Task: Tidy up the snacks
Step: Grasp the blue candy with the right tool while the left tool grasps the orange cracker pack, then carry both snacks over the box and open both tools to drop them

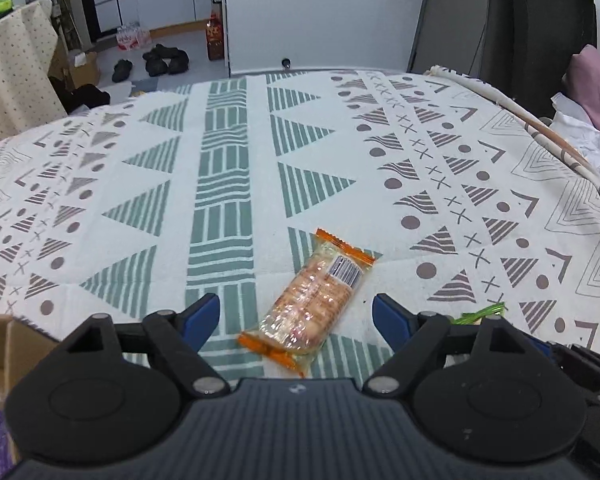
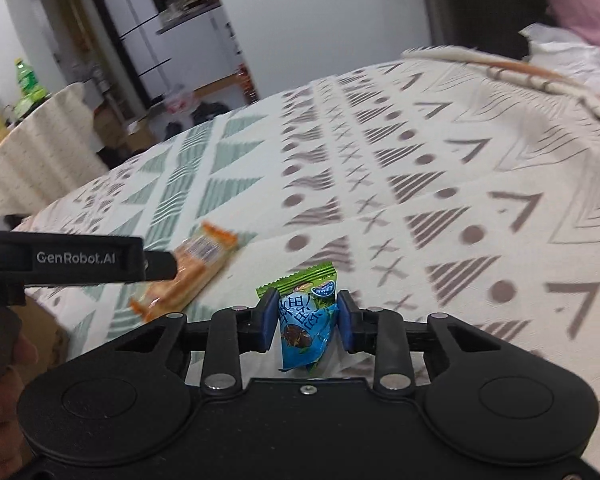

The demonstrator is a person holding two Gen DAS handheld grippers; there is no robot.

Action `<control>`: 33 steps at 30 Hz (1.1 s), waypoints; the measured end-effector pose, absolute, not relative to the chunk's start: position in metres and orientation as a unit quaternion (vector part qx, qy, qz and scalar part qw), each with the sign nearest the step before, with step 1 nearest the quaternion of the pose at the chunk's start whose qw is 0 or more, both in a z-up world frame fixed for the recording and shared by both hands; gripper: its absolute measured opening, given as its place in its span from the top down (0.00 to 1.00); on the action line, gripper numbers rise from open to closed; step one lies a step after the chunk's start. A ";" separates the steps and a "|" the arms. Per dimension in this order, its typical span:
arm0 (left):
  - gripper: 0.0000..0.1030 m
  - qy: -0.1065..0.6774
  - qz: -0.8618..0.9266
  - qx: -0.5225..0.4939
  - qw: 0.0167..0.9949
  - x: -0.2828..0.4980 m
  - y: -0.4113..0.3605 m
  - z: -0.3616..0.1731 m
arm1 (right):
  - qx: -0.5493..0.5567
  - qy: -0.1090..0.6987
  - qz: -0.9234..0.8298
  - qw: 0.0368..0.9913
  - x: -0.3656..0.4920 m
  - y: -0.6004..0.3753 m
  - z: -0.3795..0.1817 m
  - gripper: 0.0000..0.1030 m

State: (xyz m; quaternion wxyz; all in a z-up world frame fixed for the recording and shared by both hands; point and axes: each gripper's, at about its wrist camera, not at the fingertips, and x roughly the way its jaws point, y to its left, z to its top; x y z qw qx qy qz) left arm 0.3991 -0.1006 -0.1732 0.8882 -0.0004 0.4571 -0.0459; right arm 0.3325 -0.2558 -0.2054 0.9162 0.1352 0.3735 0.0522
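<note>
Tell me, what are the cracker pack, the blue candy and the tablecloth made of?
Cracker pack: clear glossy plastic film, probably; crackers show through and it glints. Blue candy: shiny printed plastic wrapper, crinkled between the right gripper pads. Tablecloth: matte woven fabric, seemingly cotton, with soft creases.

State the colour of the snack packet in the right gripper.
Blue with a green top; clearest in the right wrist view.

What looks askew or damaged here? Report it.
Nothing is spilled or torn. The orange-ended clear cracker packet lies diagonally on the patterned tablecloth, and the blue-and-green snack wrapper is creased where the right gripper pinches it.
</note>
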 end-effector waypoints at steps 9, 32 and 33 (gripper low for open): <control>0.19 0.463 -0.065 0.027 0.883 0.428 -0.119 -0.184 | 0.176 0.384 0.020 0.906 0.338 -0.270 -0.212 0.52; 0.67 0.495 -0.037 -0.025 0.868 0.374 -0.108 -0.187 | 0.124 0.398 0.036 0.908 0.320 -0.260 -0.209 0.71; 0.67 0.494 -0.034 -0.029 0.868 0.368 -0.107 -0.183 | 0.126 0.398 0.036 0.908 0.316 -0.260 -0.207 0.71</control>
